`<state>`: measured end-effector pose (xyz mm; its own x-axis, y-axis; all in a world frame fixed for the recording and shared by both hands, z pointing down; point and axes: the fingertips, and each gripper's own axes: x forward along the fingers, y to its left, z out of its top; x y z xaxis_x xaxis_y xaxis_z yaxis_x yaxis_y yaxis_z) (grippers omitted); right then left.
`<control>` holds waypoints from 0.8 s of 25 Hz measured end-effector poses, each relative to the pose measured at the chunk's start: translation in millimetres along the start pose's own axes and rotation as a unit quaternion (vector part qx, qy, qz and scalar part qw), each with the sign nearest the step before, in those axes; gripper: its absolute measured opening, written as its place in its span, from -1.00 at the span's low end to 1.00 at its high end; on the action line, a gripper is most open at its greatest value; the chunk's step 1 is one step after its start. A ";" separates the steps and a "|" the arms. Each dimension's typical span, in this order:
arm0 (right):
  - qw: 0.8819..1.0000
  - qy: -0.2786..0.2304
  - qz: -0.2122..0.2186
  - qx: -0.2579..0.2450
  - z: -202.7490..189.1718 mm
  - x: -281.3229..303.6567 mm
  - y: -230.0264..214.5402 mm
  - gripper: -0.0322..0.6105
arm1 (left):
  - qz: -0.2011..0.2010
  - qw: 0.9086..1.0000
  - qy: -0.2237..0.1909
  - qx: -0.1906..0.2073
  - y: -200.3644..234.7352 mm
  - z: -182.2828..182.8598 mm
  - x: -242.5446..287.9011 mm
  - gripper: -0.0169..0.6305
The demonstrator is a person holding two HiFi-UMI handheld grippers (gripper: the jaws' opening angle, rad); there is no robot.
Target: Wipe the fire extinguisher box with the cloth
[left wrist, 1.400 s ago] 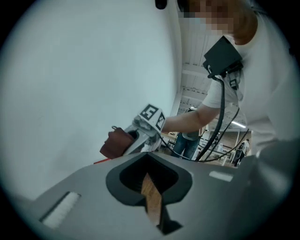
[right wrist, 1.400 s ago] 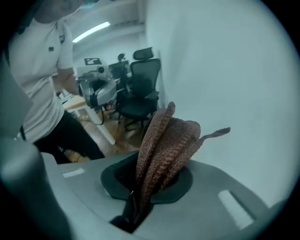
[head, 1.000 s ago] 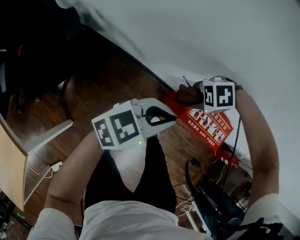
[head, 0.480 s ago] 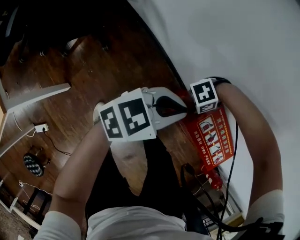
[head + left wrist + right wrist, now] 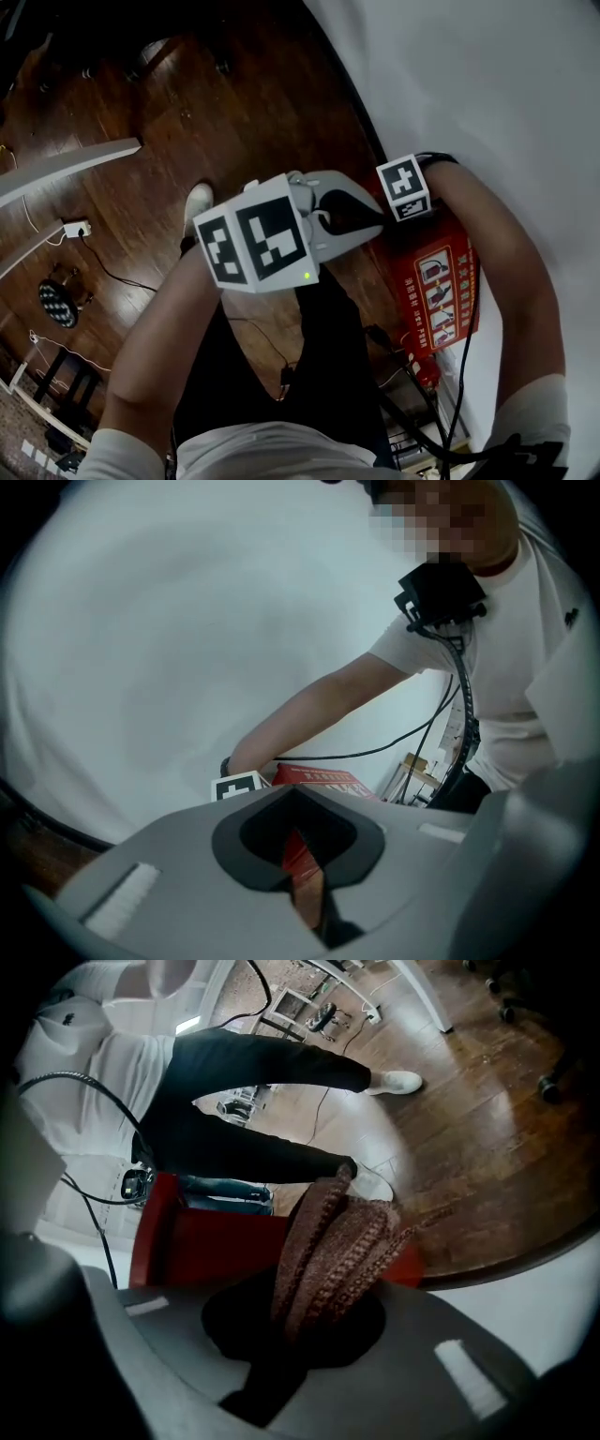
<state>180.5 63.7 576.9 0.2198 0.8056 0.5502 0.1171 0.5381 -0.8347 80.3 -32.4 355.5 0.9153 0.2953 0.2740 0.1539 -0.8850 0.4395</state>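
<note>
The fire extinguisher box (image 5: pixel 441 292) stood on the dark wooden floor (image 5: pixel 216 122), its back close against the white wall (image 5: pixel 506 84). It was red, with white pictures and print on the panel facing up toward the head camera.

The right tool (image 5: pixel 286 1340) was clamped on the cloth (image 5: pixel 337 1241), a brown ribbed knit. A thick fold of it was bunched up out of the hollow between the jaws. In the right gripper view the free end of the cloth lay over the box's top edge (whether it actually pressed on the red surface could not be made out). From the head view this tool's marker cube sat over the far end of the box, next to the wall, with the person's right forearm reaching along above the box.

The left tool (image 5: pixel 375 223) held nothing. Its jaws were drawn almost together, leaving only a thin slit. Through that slit the left gripper view showed a strip of red box and brown floor. This tool hovered just beside the near long side of the box, pointing toward the right tool's cube.

The person's legs in black trousers stood beside the box, one white shoe (image 5: pixel 199 202) planted on the floor. A white power strip (image 5: pixel 73 228) lay well apart on the floor, to the left in the head view.
</note>
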 end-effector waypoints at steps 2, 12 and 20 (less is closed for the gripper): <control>1.000 0.005 0.009 0.001 -1.6 10.5 -12.8 -0.76 | 0.003 1.000 -0.003 -0.005 6.9 -6.4 4.0 -0.95; 0.999 0.027 0.022 -0.001 -4.6 70.7 -95.8 -0.76 | 0.013 1.000 0.007 -0.020 34.1 -49.9 18.8 -0.95; 0.997 0.066 -0.021 -0.023 -20.4 110.2 -165.6 -0.76 | 0.034 0.999 -0.009 -0.038 52.5 -69.9 18.0 -0.95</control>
<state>205.1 58.3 775.3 0.3383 0.7416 0.5794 0.1723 0.5565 -0.8128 78.9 -48.4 443.3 0.9292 0.2281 0.2907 0.0627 -0.8727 0.4843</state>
